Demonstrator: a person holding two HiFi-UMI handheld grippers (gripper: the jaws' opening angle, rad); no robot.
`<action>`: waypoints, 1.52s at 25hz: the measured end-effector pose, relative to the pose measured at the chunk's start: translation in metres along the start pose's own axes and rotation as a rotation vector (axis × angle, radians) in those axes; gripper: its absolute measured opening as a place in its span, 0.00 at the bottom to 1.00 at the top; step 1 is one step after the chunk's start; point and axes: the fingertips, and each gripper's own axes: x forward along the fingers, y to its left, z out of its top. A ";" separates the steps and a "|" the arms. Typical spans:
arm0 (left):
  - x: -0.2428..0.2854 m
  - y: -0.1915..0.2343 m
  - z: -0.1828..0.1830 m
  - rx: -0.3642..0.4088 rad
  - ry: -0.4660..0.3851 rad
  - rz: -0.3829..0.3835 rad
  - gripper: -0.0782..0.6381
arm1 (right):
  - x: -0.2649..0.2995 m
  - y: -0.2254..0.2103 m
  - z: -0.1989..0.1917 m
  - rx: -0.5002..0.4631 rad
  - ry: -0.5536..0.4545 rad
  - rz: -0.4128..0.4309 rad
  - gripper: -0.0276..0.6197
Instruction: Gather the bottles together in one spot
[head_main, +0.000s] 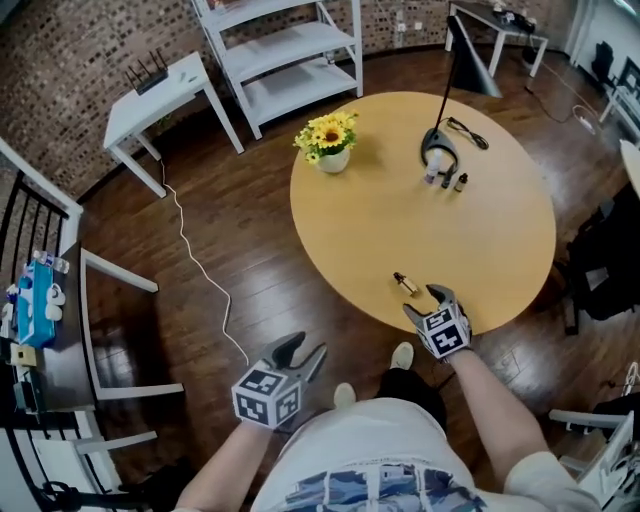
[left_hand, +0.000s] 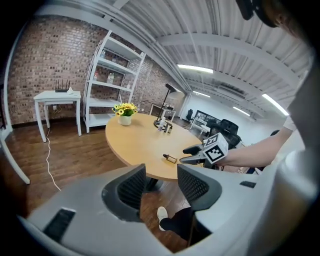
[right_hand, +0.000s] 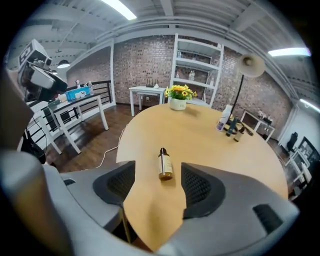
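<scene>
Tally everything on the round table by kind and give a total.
Bottles: 4, one lying, three standing
Flower pots: 1
Lamps: 1
Total: 6

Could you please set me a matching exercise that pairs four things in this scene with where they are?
1. amber bottle
2. sunflower pot
3. left gripper
4. desk lamp

A. off the table, over the floor
B. beside the upright bottles
C. lying near the table's near edge
D. alone by the table's left rim

Pairs: 1-C, 2-D, 3-A, 4-B
</scene>
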 end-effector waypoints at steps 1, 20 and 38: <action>0.004 0.000 0.003 -0.015 0.001 0.011 0.35 | 0.015 -0.004 -0.001 -0.002 0.020 0.023 0.50; 0.246 -0.139 0.151 -0.233 0.093 -0.274 0.35 | -0.084 -0.110 0.082 -0.079 -0.396 0.019 0.29; 0.424 -0.310 0.227 0.390 0.127 -0.406 0.22 | -0.163 -0.283 -0.032 0.132 -0.373 -0.272 0.45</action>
